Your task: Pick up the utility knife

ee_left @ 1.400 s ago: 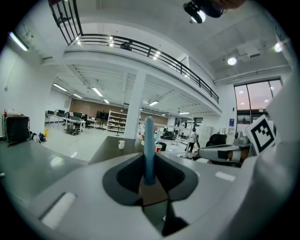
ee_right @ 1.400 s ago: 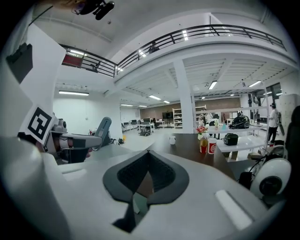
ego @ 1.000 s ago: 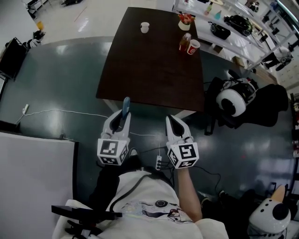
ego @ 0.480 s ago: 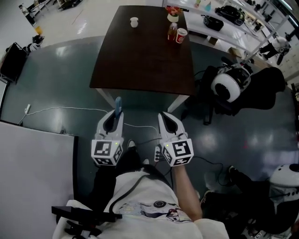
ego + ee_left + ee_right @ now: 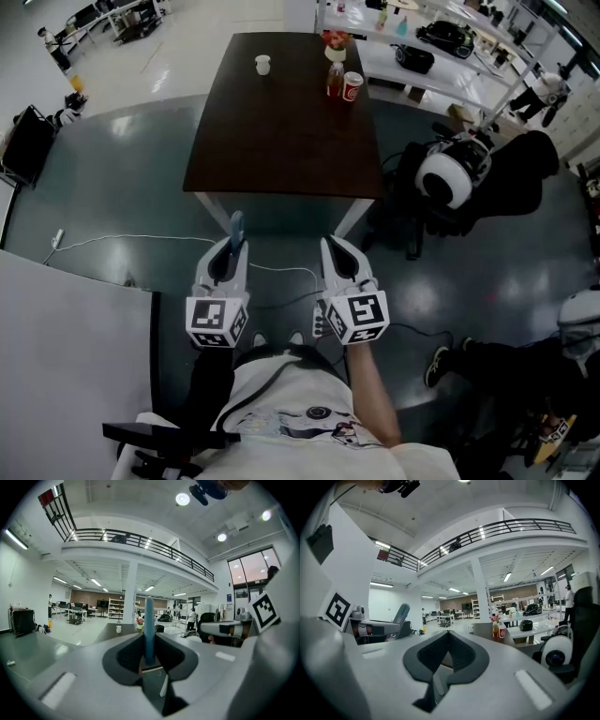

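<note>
Head view, steeply down: a person in a white printed shirt holds both grippers side by side, level and pointing toward a dark brown rectangular table with a matte top and pale legs. The left gripper has smooth grey plastic jaws lined with black pads, clamped on the utility knife. The knife is a slim, flat blue bar that stands out past the fingertips, clear of the table edge and above the floor. In the left gripper view it runs straight up the middle between the pads, its tip rounded. The right gripper has the same grey shell; in the right gripper view its black pads curve in and meet at the tips, with nothing between them. Each gripper carries a white cube with square black markers at its rear.

On the far end of the table stand a small white cup, an orange bottle and a red cup. The floor is glossy dark grey-green, with a thin white cable trailing across it.
</note>
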Motion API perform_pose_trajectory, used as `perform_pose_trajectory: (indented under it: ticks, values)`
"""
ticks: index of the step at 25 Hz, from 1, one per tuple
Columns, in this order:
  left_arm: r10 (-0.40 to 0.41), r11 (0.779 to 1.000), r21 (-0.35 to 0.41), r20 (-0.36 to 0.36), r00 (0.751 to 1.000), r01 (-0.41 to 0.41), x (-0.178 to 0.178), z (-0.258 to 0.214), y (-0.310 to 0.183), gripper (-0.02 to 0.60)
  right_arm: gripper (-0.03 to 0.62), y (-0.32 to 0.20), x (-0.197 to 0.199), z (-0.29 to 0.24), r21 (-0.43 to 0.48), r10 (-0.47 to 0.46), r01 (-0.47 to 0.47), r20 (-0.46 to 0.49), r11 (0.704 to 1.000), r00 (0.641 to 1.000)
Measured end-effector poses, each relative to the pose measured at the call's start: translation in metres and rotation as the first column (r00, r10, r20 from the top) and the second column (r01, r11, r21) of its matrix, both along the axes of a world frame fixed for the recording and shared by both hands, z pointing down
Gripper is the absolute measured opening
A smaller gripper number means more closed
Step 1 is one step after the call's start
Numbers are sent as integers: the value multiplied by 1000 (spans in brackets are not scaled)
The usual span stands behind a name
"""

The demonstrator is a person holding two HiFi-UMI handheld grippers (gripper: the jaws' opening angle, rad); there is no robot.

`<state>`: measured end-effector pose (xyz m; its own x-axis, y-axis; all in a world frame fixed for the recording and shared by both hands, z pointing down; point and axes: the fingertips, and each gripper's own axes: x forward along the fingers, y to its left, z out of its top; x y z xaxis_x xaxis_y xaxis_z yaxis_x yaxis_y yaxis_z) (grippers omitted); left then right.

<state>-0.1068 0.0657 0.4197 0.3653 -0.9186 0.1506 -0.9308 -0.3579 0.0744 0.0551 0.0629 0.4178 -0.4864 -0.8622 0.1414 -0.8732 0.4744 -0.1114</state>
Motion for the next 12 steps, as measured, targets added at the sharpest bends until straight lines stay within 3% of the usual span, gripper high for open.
perform_pose_trajectory:
  ticks: [12]
  values:
    - [42, 997, 63, -20, 999, -41, -17, -21, -11, 70, 0, -2, -19, -22, 71, 68, -66, -21, 995, 997]
